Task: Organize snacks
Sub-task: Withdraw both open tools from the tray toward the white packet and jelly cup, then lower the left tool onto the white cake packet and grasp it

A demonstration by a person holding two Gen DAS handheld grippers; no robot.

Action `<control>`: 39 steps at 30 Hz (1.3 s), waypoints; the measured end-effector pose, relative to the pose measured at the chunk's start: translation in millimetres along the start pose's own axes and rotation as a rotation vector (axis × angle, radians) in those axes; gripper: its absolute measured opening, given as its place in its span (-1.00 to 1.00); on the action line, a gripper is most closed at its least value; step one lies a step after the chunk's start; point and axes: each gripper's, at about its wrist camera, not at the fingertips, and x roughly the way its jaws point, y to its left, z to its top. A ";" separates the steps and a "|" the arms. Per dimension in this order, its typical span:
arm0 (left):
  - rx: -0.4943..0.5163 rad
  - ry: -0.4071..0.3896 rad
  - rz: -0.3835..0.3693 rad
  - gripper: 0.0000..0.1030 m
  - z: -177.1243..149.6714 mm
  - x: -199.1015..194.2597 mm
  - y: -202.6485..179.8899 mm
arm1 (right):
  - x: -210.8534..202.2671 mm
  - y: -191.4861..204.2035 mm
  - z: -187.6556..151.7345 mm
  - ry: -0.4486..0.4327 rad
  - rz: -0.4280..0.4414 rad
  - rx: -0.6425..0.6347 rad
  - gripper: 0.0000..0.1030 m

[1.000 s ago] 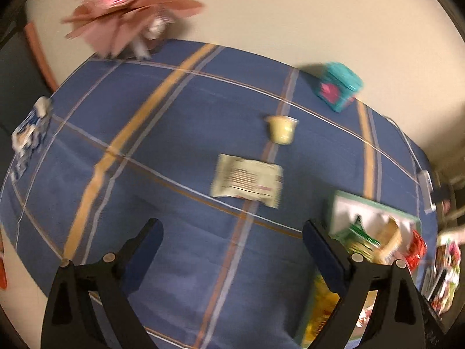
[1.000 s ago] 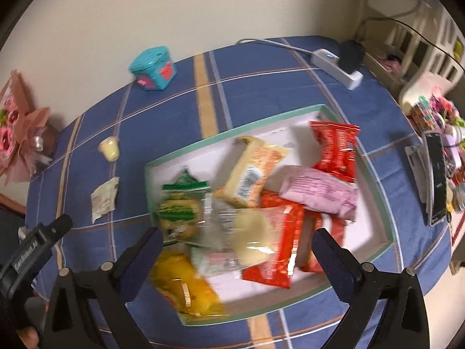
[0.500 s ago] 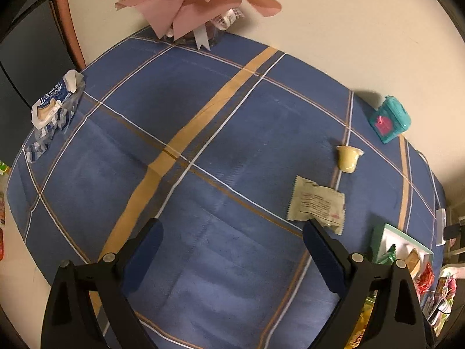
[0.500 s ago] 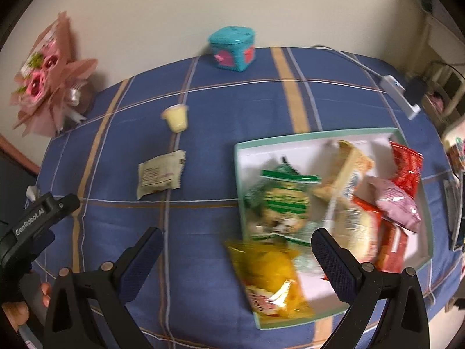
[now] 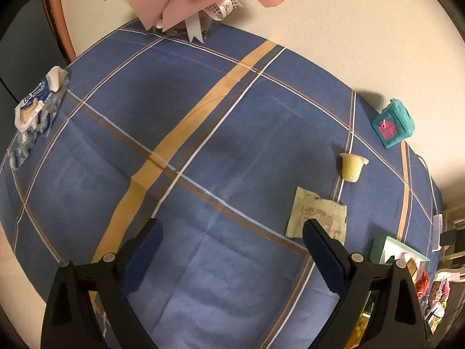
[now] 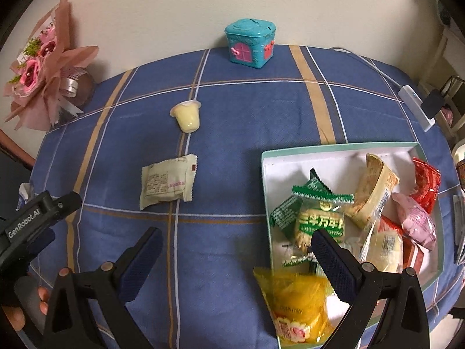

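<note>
A cream snack packet (image 6: 168,181) lies flat on the blue checked cloth (image 6: 232,110), with a little yellow jelly cup (image 6: 187,116) lying tipped over at its 12 o'clock. The white tray (image 6: 268,180) full of snacks sits at the packet's 3 o'clock. The right gripper (image 6: 237,257) is wide open and holds nothing. The left gripper (image 5: 232,247) is wide open and empty too.

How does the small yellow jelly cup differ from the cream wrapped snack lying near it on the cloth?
The jelly cup is a rigid tapered tub lying on its side; the cream packet is a flat soft wrapper with crimped ends. The cup is plain and smaller; the packet carries printed text. Both lie apart on the blue cloth, outside the tray.
</note>
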 end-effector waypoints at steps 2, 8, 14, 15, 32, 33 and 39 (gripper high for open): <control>0.005 -0.005 -0.005 0.88 3.6 3.1 -5.7 | 2.8 -0.1 4.4 -0.003 -0.003 0.001 1.00; 0.077 -0.002 -0.010 0.88 8.3 17.5 -33.8 | 16.2 -2.2 16.3 -0.002 -0.004 0.024 1.00; 0.151 0.010 -0.019 0.88 6.6 33.3 -63.5 | 30.4 -5.6 24.5 -0.001 -0.026 0.035 1.00; 0.159 0.011 -0.020 0.88 5.5 34.7 -66.8 | 32.4 -6.6 26.1 -0.001 -0.033 0.037 1.00; 0.222 0.103 -0.085 0.88 -2.3 83.8 -106.6 | 62.7 -32.6 36.2 0.025 -0.157 0.038 1.00; 0.224 0.104 -0.086 0.88 -2.8 84.8 -107.9 | 64.1 -33.3 37.4 0.027 -0.163 0.036 1.00; 0.229 0.114 -0.098 0.66 -6.3 89.8 -111.4 | 68.9 -36.4 37.5 0.040 -0.183 0.029 1.00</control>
